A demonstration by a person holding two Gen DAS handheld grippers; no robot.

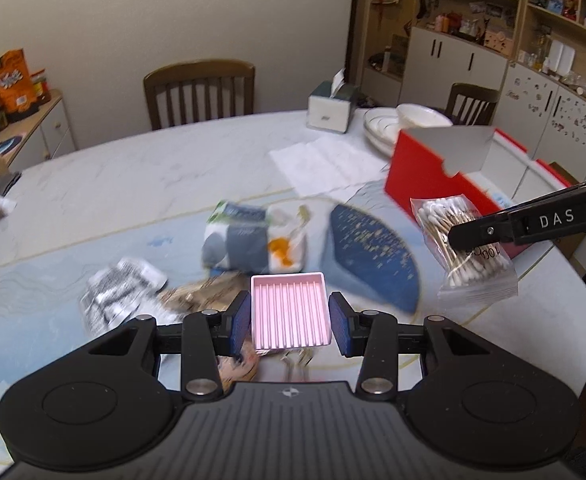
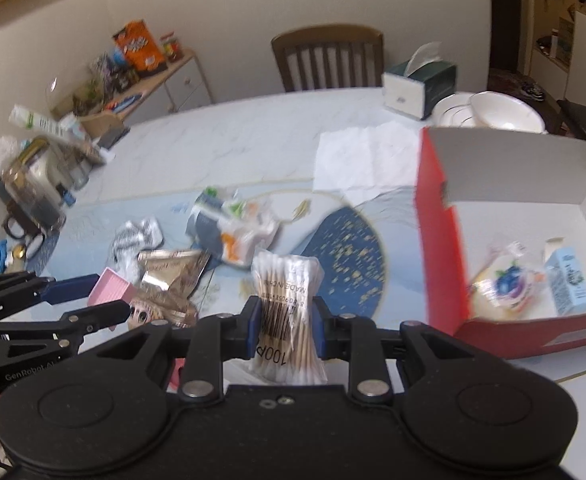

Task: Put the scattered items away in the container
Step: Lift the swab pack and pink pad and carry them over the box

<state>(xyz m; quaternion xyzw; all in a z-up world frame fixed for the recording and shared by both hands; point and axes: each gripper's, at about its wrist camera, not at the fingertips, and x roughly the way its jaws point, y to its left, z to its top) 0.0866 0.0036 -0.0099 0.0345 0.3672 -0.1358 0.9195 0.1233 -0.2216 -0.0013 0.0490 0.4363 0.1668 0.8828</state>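
My left gripper (image 1: pixel 290 317) is shut on a small pink ribbed tray (image 1: pixel 290 312), held above the table; the same pink tray (image 2: pixel 111 288) shows at the left of the right wrist view. My right gripper (image 2: pixel 286 326) is shut on a clear bag of cotton swabs (image 2: pixel 286 308), which hangs in the air, and that bag (image 1: pixel 465 248) appears at the right of the left wrist view. The open red box (image 2: pixel 441 224) with a white inside stands to the right and holds a blue carton (image 2: pixel 569 280) and a wrapped item (image 2: pixel 505 284). Scattered packets (image 2: pixel 237 228) lie on the mat.
A silver foil pack (image 2: pixel 137 240) and a brown wrapper (image 2: pixel 169 276) lie on the blue mat (image 2: pixel 349 264). A tissue box (image 2: pixel 419 84), stacked white bowls (image 2: pixel 489 114) and a paper sheet (image 2: pixel 365 156) sit at the far side. Jars and clutter (image 2: pixel 33 184) crowd the left edge. A chair (image 2: pixel 329 56) stands behind.
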